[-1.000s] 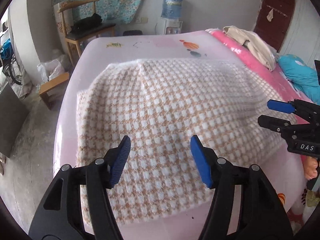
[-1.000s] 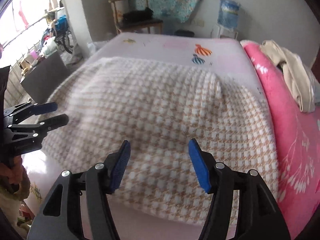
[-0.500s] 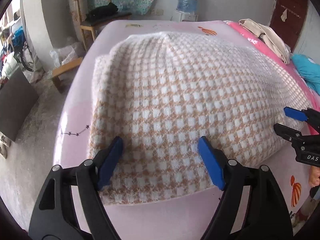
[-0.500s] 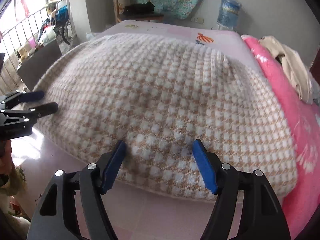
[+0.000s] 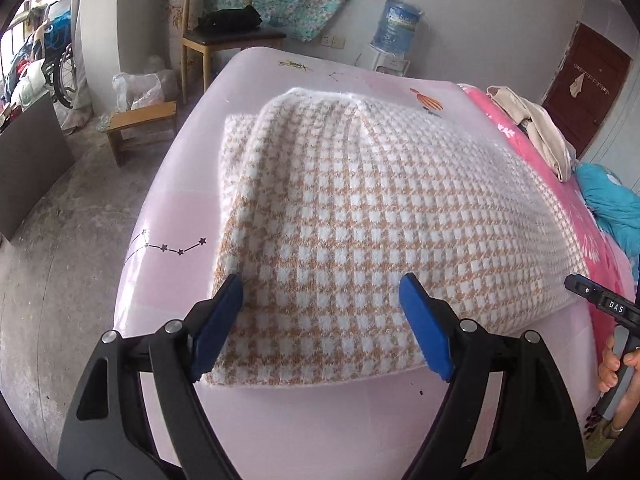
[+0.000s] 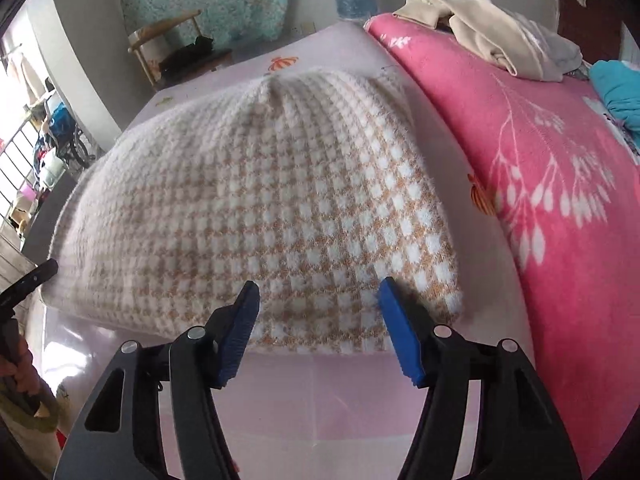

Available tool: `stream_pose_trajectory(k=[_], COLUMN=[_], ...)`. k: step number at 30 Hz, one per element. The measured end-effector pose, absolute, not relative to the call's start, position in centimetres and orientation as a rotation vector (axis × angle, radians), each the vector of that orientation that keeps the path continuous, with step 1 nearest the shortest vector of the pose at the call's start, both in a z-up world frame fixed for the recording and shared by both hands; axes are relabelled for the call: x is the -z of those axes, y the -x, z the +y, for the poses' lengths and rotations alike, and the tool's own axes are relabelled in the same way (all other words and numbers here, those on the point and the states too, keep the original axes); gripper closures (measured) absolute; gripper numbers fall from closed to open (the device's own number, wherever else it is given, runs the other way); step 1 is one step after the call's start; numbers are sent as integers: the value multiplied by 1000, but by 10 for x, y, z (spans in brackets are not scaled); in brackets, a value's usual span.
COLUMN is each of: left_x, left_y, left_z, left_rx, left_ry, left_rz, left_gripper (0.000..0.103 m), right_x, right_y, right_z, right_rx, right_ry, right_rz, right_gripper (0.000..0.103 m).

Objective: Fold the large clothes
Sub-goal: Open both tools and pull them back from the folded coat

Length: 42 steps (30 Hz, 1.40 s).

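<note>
Checked knit garment [image 5: 360, 216] lies flat on the pink sheet [image 5: 320, 420], near hem toward both grippers; nothing gripped.
Left gripper [image 5: 320, 320] stands wide and has just been opening; right gripper [image 6: 320, 320], narrower, has just been closing, both astride the hem. Risk: pads take one layer only, or drag the fuzzy knit askew. Sleeves hidden; layer count unclear.
</note>
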<state>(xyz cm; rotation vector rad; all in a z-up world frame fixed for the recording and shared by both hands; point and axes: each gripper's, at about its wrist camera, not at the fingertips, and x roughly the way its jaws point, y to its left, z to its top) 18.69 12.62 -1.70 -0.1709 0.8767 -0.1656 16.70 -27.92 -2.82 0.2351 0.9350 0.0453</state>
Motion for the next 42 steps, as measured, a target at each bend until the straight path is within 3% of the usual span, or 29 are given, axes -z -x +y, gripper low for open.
stream_pose_trajectory(k=[4, 10, 15, 26, 33, 42], left_x=[-10, -47, -69, -88, -55, -35], left_y=[-160, -114, -95, -90, -106, -107], left_z=[121, 87, 59, 30, 23, 8], left_rx=[160, 200, 180, -33, -61, -56], left_ry=[157, 86, 29, -50, -59, -84], left_rz=[814, 730, 700, 671, 839, 905], left_gripper=[26, 12, 8, 8, 8, 8], right_x=[9, -14, -46, -82, -61, -39], right_y=[-144, -105, -81, -58, -75, -91], right_z=[-277, -253, -231, -204, -203, -191], right_rx=[-64, -86, -51, 60, 10, 31], right_ry=[-265, -197, -87, 70, -32, -1], right_rz=[901, 866, 754, 619, 741, 837], right_gripper=[34, 21, 7, 6, 6, 6])
